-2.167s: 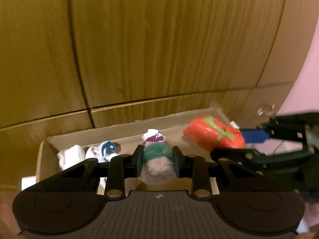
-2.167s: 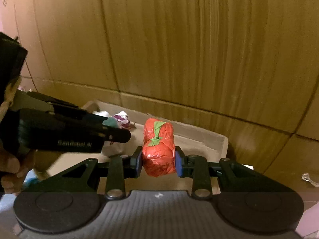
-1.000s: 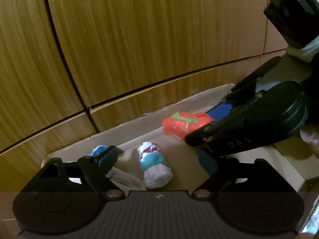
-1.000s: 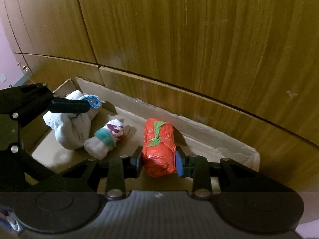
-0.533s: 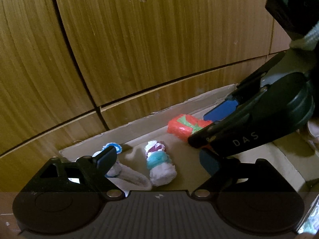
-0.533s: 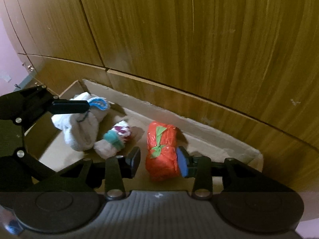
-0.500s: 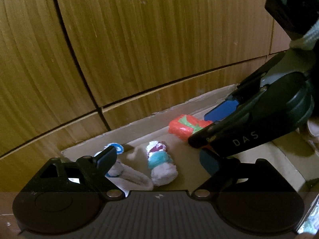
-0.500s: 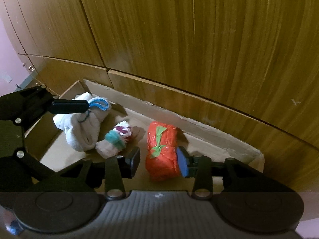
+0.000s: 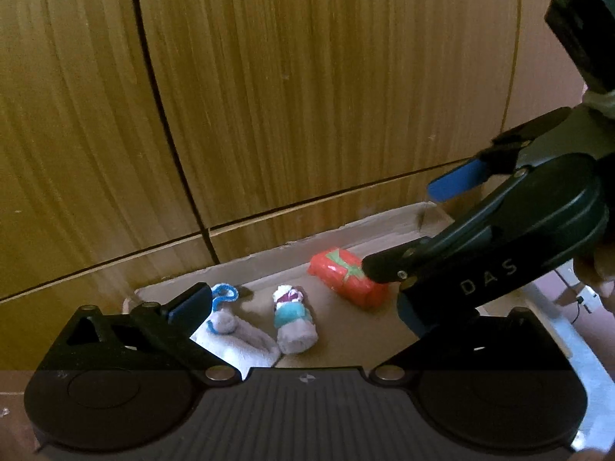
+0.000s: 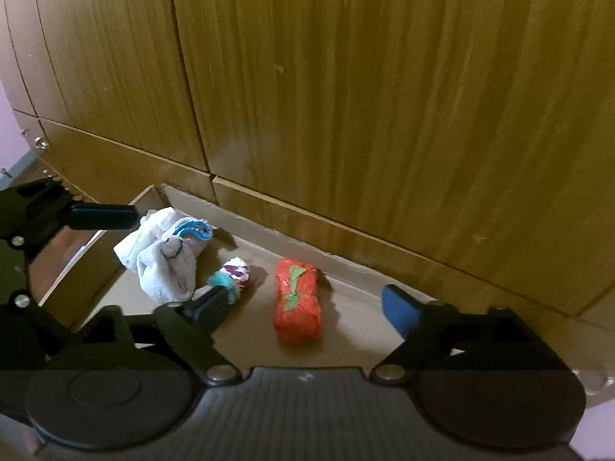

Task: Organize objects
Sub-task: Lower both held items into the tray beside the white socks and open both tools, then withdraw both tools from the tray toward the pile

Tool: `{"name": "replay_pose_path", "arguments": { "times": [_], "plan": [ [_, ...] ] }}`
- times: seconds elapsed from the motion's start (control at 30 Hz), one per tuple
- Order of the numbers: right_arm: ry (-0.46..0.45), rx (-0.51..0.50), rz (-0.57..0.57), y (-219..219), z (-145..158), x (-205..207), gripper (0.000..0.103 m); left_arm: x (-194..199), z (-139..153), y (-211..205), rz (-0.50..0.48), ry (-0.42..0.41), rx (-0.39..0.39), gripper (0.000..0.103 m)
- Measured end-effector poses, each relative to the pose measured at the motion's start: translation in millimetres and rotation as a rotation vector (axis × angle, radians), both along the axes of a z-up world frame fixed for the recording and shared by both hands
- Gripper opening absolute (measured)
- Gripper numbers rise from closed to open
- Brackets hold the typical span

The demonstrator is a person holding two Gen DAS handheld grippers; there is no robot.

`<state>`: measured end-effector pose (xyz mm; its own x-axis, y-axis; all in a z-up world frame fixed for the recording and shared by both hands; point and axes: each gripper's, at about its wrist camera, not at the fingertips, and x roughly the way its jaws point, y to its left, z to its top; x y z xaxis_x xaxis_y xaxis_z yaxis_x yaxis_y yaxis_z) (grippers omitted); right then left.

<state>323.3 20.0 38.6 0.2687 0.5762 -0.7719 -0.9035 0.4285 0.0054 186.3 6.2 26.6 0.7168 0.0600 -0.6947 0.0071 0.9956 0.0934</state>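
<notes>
Since half a second ago both my claws have pulled back from the cardboard box [image 10: 246,244], and my right claw [image 10: 303,303] has spread wider, so the orange bundle [image 10: 296,301] it had straddled lies free on the box floor with clear gaps on either side.

My right claw is released and holds nothing. Its blue pad [image 10: 399,311] is plain on the right, but the opposite fingertip [image 10: 209,301] is dark and covers part of the small teal-banded roll [image 10: 232,274], so I cannot see that roll's near end from this side.

My left claw [image 9: 303,307] is released too, gripping nothing. Only 1 of its blue pads [image 9: 190,305] shows clearly; the other finger is mostly covered by the body of the right claw, which crosses the right side of the left wrist view and hides the orange bundle's [image 9: 348,276] right end.

3 things lie in a row in the box: the white cloth bundle [image 10: 165,259] with a blue loop at the left, the teal-banded roll [image 9: 294,320] in the middle, the orange bundle at the right, each apart from its neighbour. The white bundle's [image 9: 236,340] near end is cut off behind my left claw's frame. The box sits against wooden cabinet doors [image 10: 346,96]; its near wall is hidden under both claws.
</notes>
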Motion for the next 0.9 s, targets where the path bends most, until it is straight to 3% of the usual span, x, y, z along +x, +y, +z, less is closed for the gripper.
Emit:
{"name": "replay_pose_path", "arguments": {
  "times": [0.13,0.47,0.9],
  "plan": [
    [-0.012,0.014,-0.028,-9,11,-8,0.102,-16,16,-1,0.019,-0.002,0.001,0.103],
    [-0.024,0.038,-0.040,-25,35,-43,0.103,-51,39,5,0.097,0.056,-0.040,0.103],
    [0.025,-0.021,-0.111,-27,39,-67,0.102,-74,59,10,0.168,0.104,-0.070,0.103]
  ]
}}
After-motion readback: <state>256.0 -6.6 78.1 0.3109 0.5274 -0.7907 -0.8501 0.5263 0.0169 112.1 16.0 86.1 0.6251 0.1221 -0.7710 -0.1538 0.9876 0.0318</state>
